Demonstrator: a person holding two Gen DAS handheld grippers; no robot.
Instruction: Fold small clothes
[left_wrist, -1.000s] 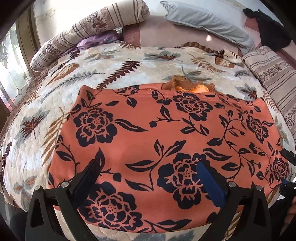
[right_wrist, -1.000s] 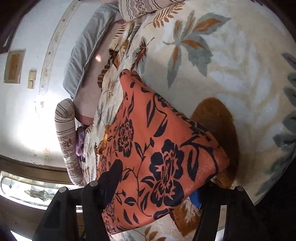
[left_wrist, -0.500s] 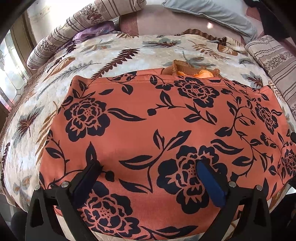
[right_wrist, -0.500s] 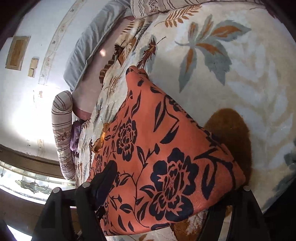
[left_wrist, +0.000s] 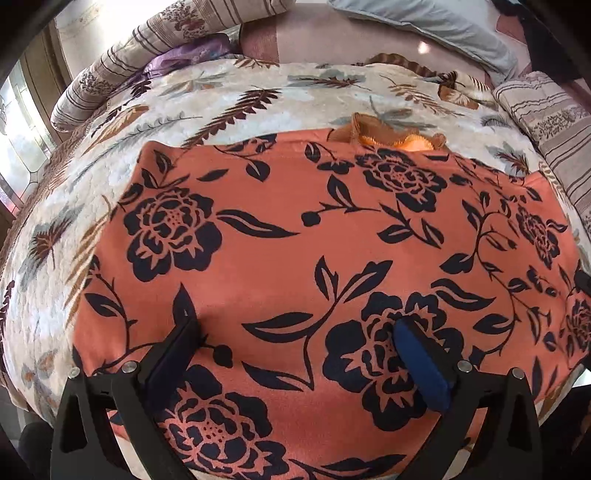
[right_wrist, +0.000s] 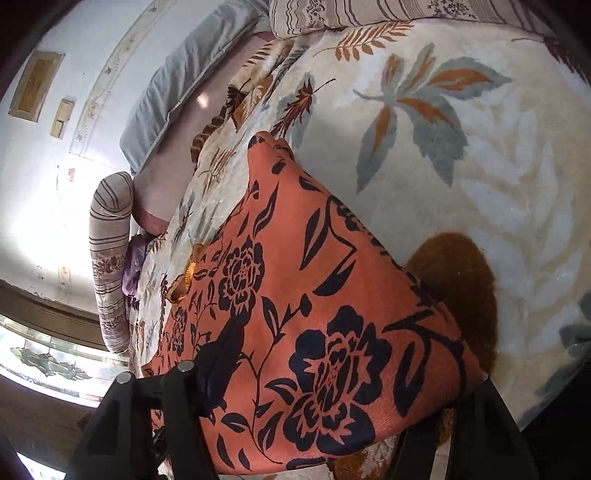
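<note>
Two grippers over an orange floral garment spread on a leaf-patterned bedspread: left gripper spread wide above it; right gripper straddling its corner, jaws just narrowed, grip unclear.

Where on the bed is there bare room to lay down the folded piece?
Free: the leaf-print blanket beyond the orange floral garment, up to the striped bolster and grey pillow; also the wide stretch beside the garment in the right wrist view. Crowded: the near edge, covered by the garment, with a small orange cloth at its far hem.
</note>
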